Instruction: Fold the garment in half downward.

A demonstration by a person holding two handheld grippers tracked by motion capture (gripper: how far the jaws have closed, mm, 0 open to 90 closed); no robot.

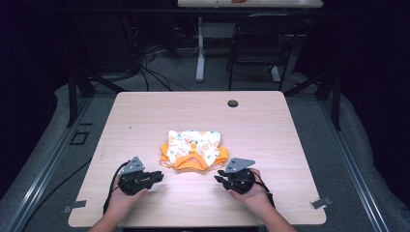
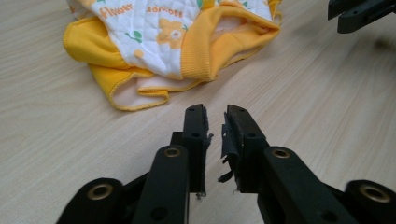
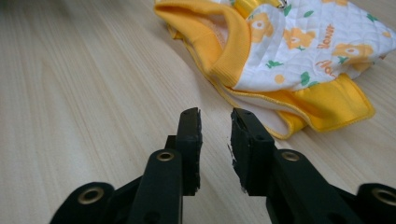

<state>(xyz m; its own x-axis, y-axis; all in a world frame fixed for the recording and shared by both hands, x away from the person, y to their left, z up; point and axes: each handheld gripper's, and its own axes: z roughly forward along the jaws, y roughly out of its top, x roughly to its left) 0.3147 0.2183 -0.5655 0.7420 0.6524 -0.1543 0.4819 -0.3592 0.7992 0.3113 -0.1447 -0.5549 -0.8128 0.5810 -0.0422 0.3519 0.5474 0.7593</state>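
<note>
A small folded garment, white quilted cloth with orange flowers and yellow-orange trim, lies in the middle of the light wooden table. My left gripper rests near the front edge, to the garment's lower left, jaws pointing right. In the left gripper view its jaws stand slightly apart with nothing between them, a short way from the garment's hem. My right gripper sits at the garment's lower right, jaws pointing left. Its jaws are open and empty, just short of the garment's yellow edge.
A dark cable hole sits near the table's far edge. Metal clips mark the front corners. Beyond the table stand a black chair and a second desk's leg, with cables on the floor. The right gripper's tip shows in the left gripper view.
</note>
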